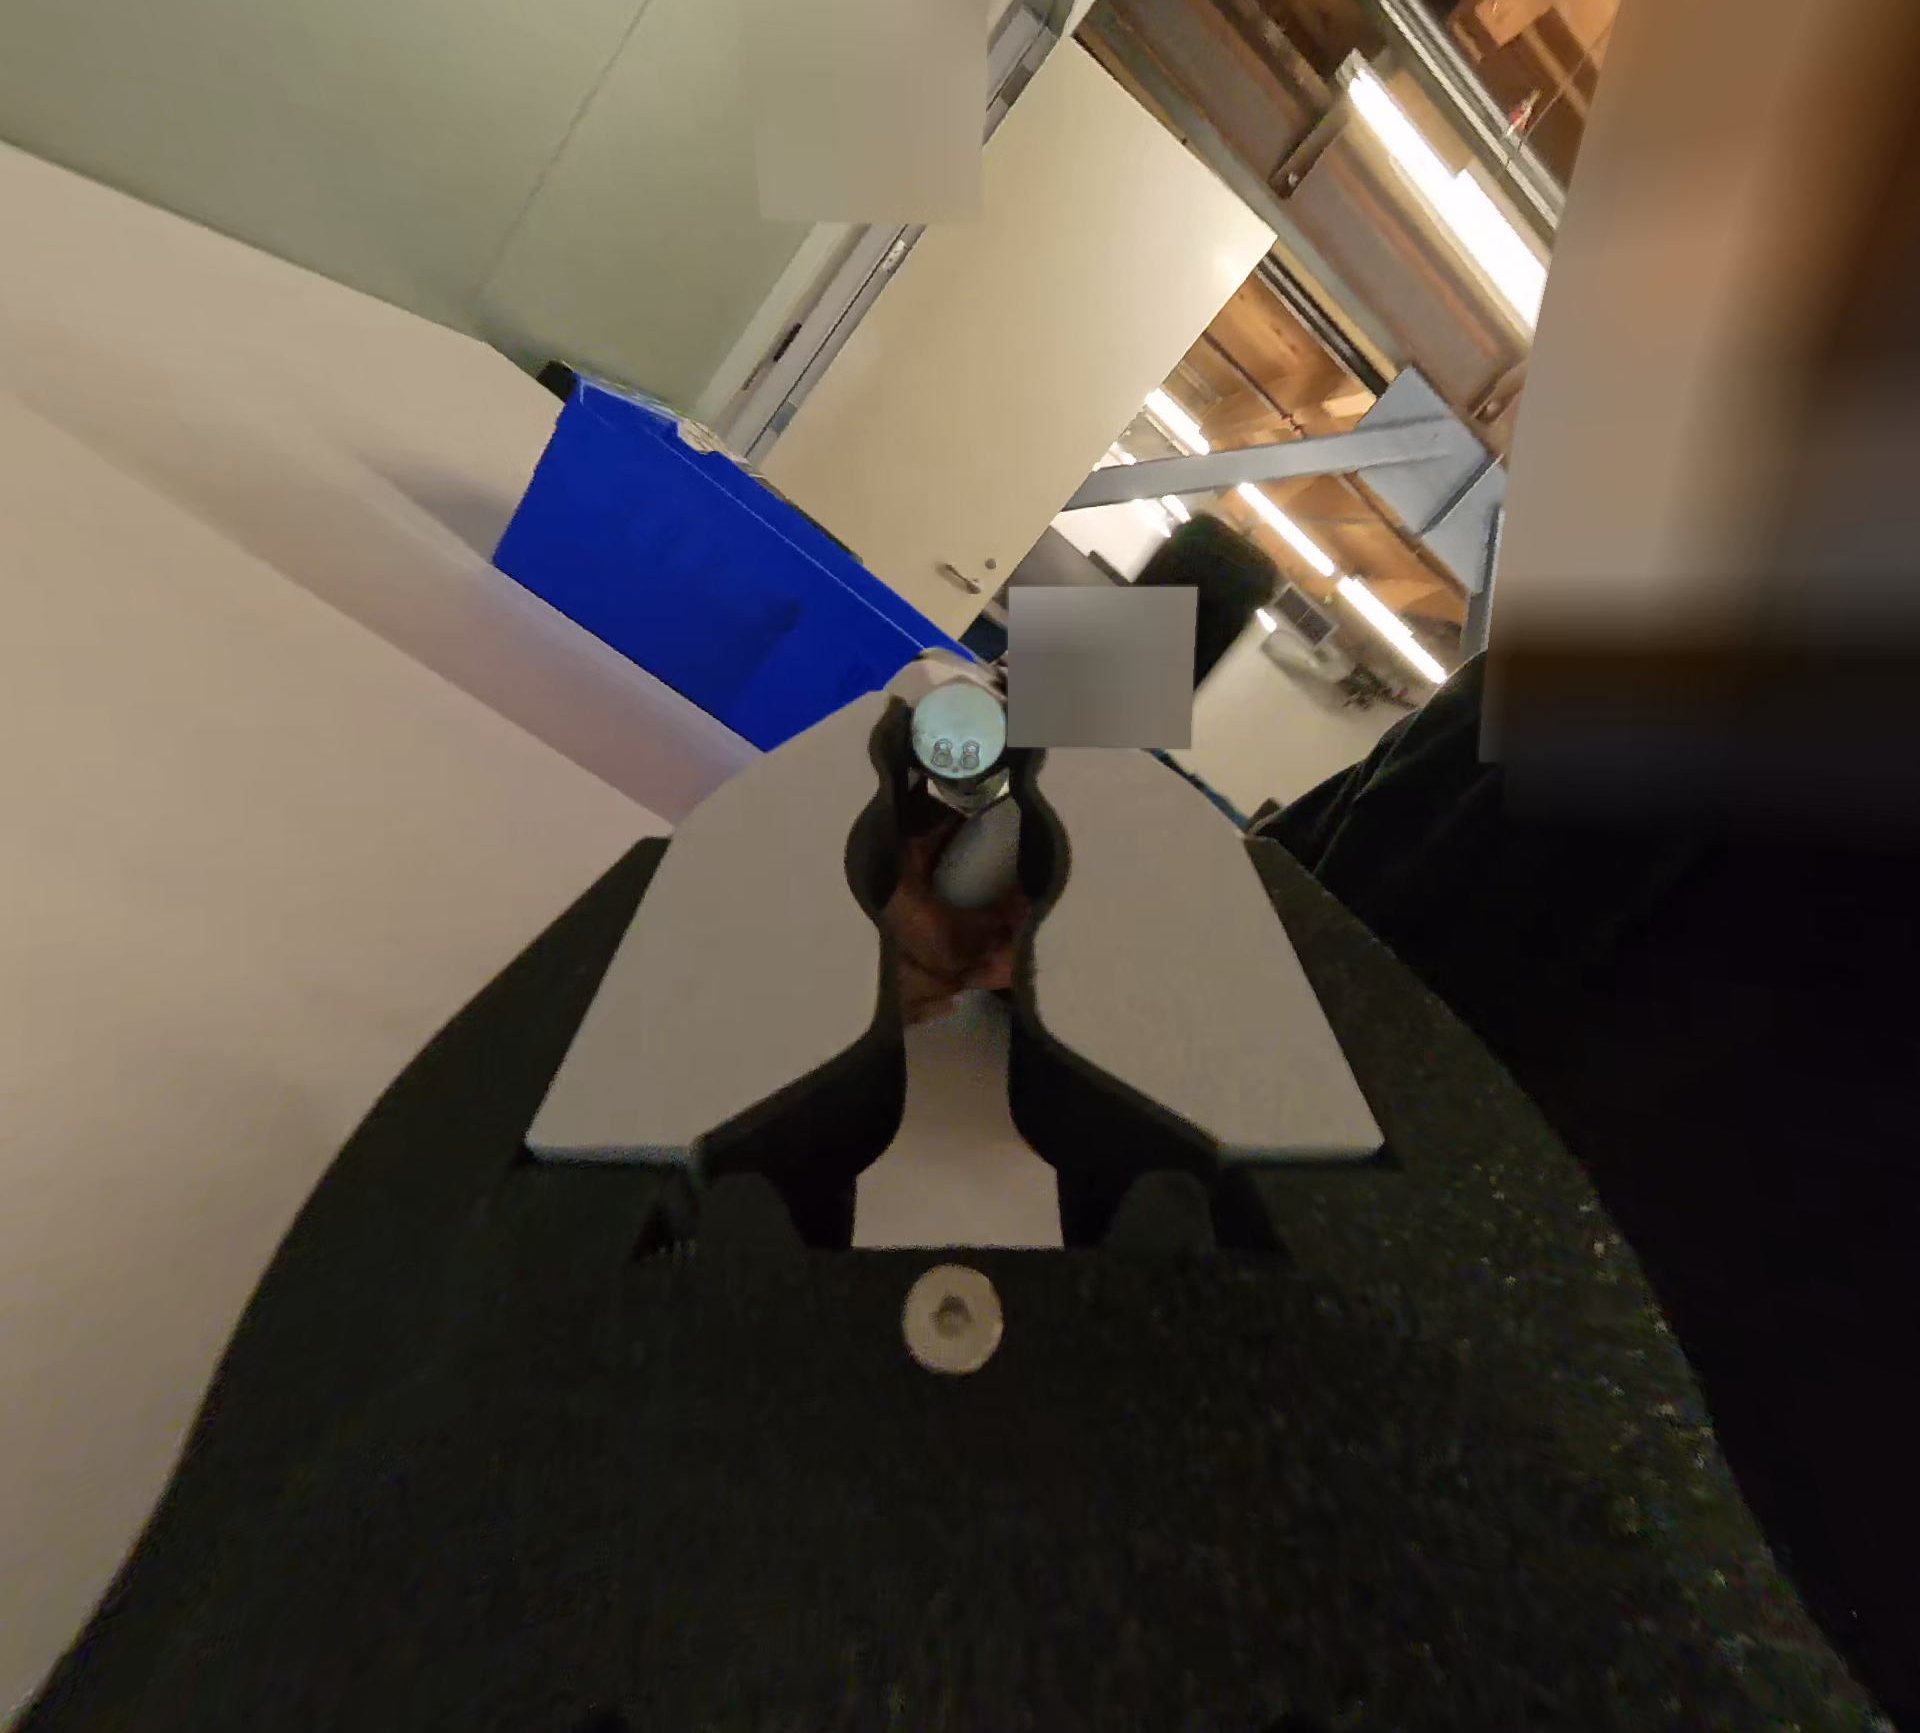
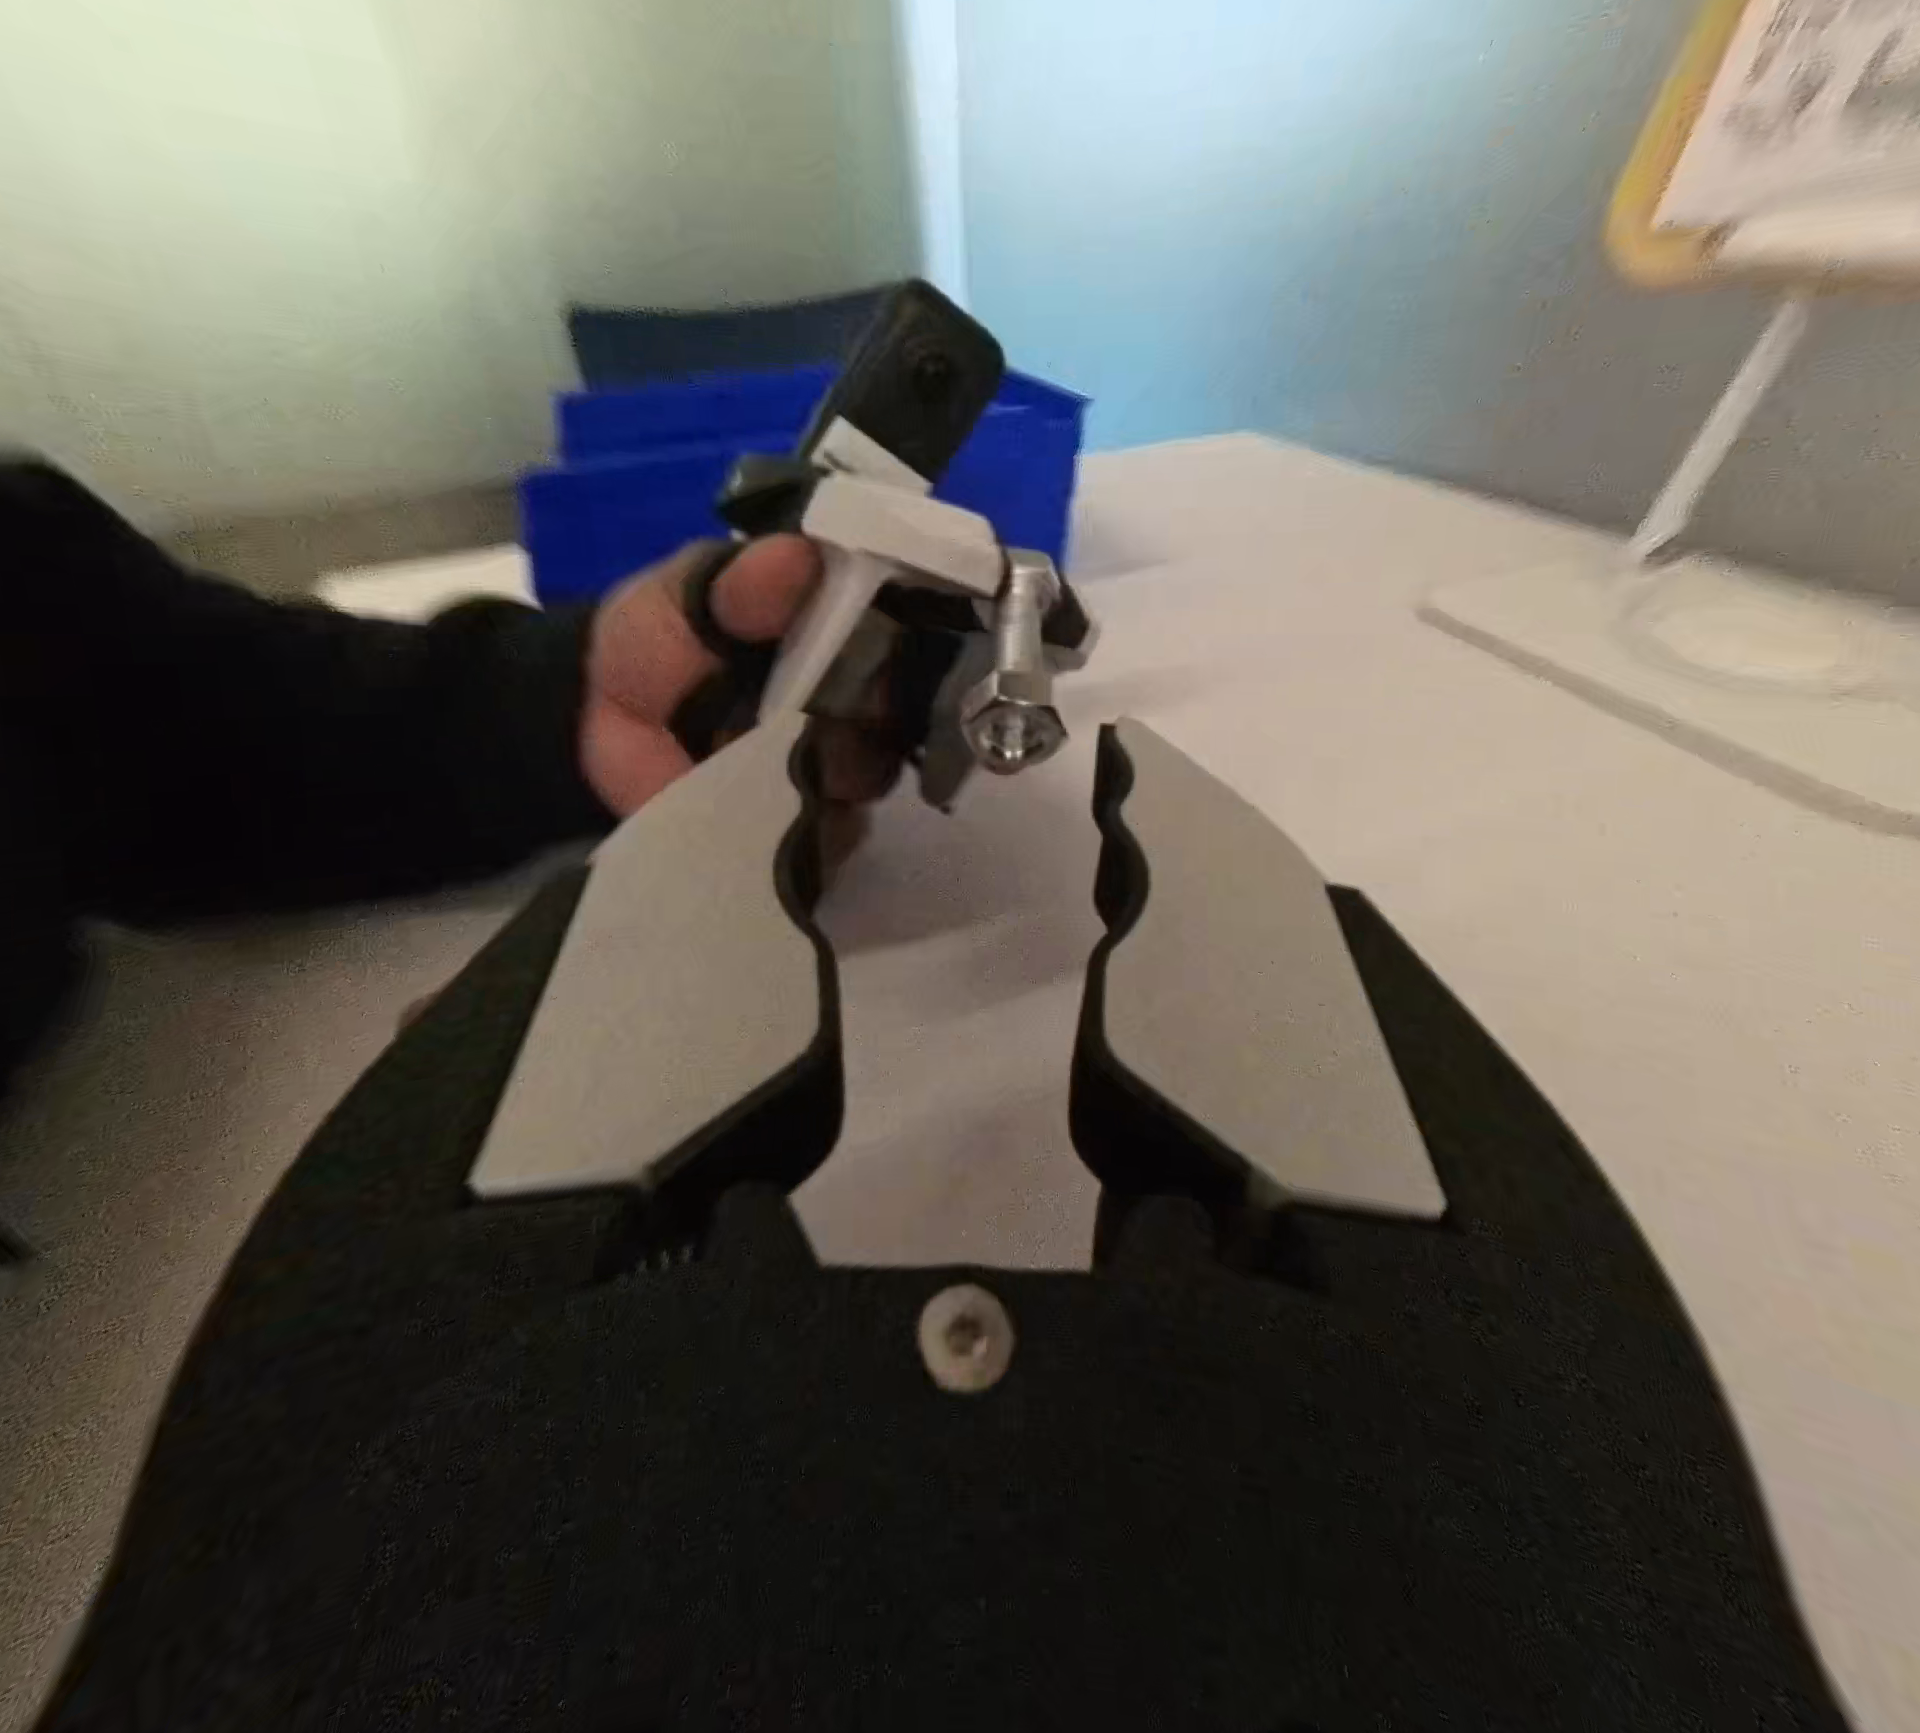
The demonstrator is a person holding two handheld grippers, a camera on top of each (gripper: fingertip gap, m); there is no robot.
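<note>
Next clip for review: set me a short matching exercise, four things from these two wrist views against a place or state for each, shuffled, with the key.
Things
1. left gripper
2. right gripper
3. blue bins
4. nut

Places or states
A. stands at the back of the white table, by the wall
B. fingers apart, nothing between them
C. sits on the bolt's threaded end, facing the right wrist camera
D. clamped on a silver bolt

Pairs: 1-D, 2-B, 3-A, 4-C

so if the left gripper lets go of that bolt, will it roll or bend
The bolt looks like solid metal, so probably stiff and heavy for its size. Its round shank would likely roll on the table, though the hex nut may stop it. The smooth surface could be slippery.
</note>
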